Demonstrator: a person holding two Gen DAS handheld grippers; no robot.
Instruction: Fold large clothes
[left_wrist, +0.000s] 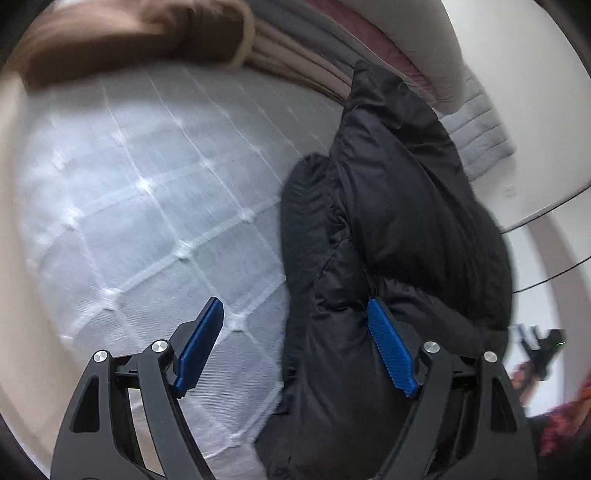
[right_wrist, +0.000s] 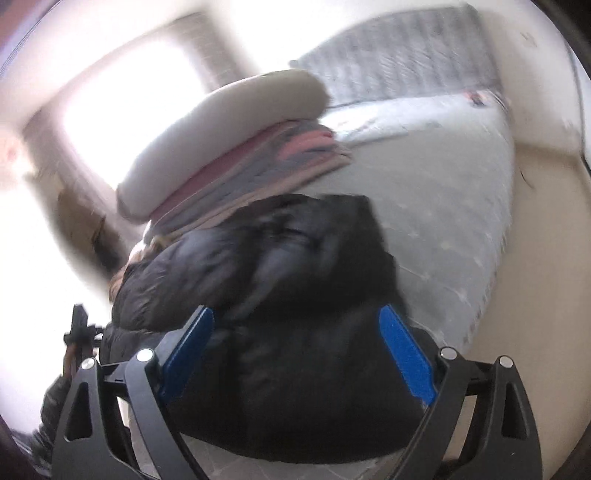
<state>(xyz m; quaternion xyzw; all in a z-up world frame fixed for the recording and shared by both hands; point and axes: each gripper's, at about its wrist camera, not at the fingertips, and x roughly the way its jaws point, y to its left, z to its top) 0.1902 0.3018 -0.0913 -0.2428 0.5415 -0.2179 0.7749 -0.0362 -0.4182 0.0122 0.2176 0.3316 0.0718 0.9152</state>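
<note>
A black puffer jacket (left_wrist: 391, 221) lies bunched on the white quilted mattress (left_wrist: 147, 206). My left gripper (left_wrist: 295, 302) hangs open over the jacket's left edge. One blue pad (left_wrist: 391, 347) rests against the padded fabric, and the other pad (left_wrist: 201, 347) is above bare mattress. In the right wrist view the same jacket (right_wrist: 295, 295) fills the middle as a rounded heap. My right gripper (right_wrist: 295, 310) stands open above it, its pads apart and pressing nothing. Each gripper shows small at the edge of the other's view: the right (left_wrist: 543, 350) and the left (right_wrist: 79, 332).
A stack of folded cloths (right_wrist: 266, 162) with a white pillow (right_wrist: 221, 122) on top sits just behind the jacket. A brown garment (left_wrist: 129, 40) lies at the far end of the mattress. A grey quilted panel (right_wrist: 406, 62) stands by the wall. Cream floor (right_wrist: 535, 258) borders the bed.
</note>
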